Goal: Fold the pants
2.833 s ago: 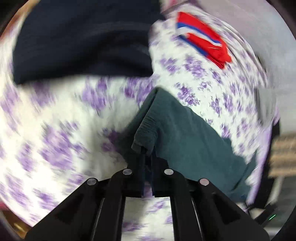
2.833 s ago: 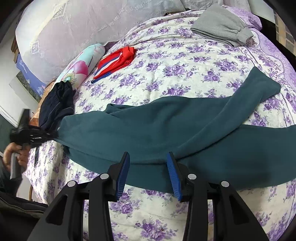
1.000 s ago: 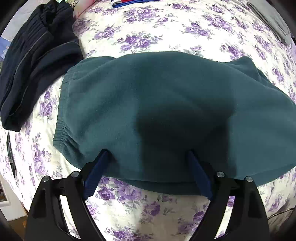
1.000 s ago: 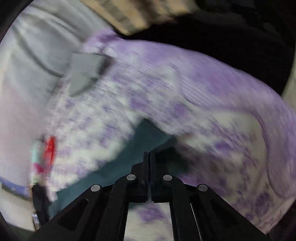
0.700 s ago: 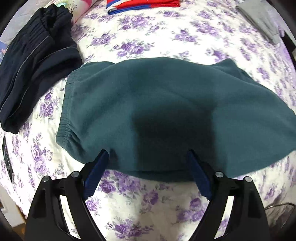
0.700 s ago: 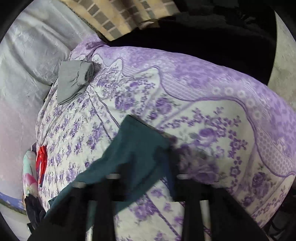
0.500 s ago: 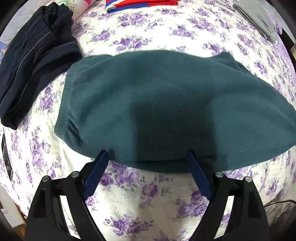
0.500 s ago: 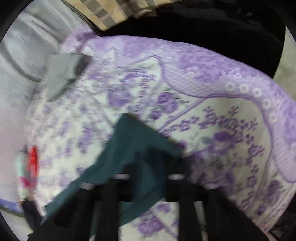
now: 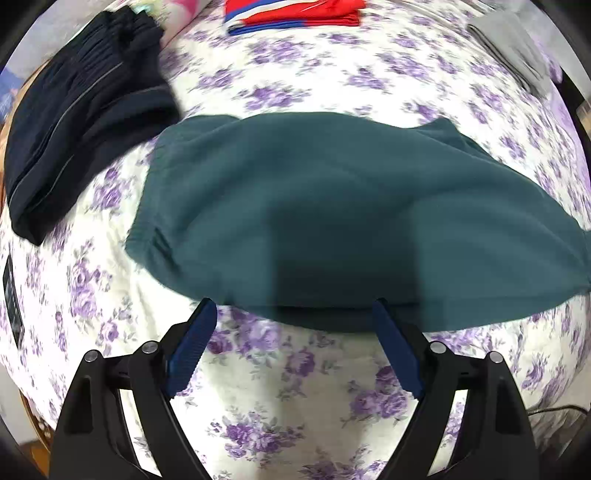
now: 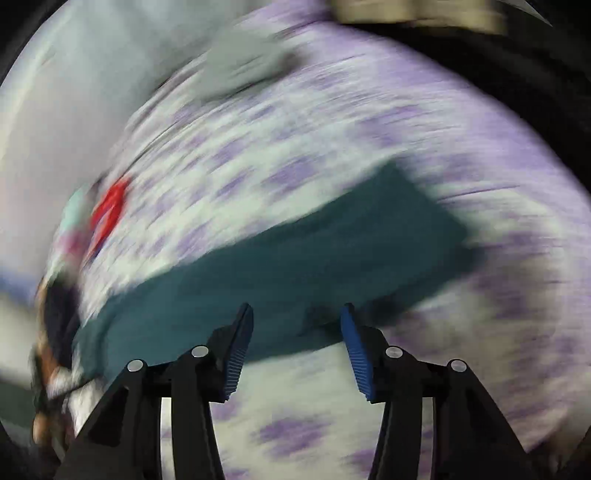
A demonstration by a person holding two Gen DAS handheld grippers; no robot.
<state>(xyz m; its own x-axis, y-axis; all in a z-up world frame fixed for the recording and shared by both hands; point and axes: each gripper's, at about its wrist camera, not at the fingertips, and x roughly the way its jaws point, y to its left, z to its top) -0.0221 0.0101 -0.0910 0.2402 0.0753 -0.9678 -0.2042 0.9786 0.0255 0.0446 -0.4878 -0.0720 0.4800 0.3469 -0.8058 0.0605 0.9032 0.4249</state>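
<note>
1. Pants first: the dark teal fleece pants [image 9: 332,214] lay flat on the white bedspread with purple flowers [image 9: 295,387], waistband toward the left in your left wrist view, legs running off to the right.
2. The two legs appeared stacked one over the other, so by my reading the lengthwise fold was done; the long strip of fabric in the blurred right wrist view [image 10: 295,273] fitted that.
3. Your left gripper [image 9: 291,339] stood wide open, holding nothing, its blue pads just at the near edge of the pants.
4. Your right gripper [image 10: 297,343] was likewise spread and empty, near the lower edge of the leg section; heavy blur in that view kept me from saying whether it touched the cloth.
5. What was left, as I judged it: the crosswise folds, bringing the leg ends up toward the waistband, had not been made.
6. Other clothes lay well apart from the pants: a folded navy garment [image 9: 81,110] at upper left, a red, white and blue one [image 9: 295,13] at the top, a grey one [image 9: 513,55] at upper right.
</note>
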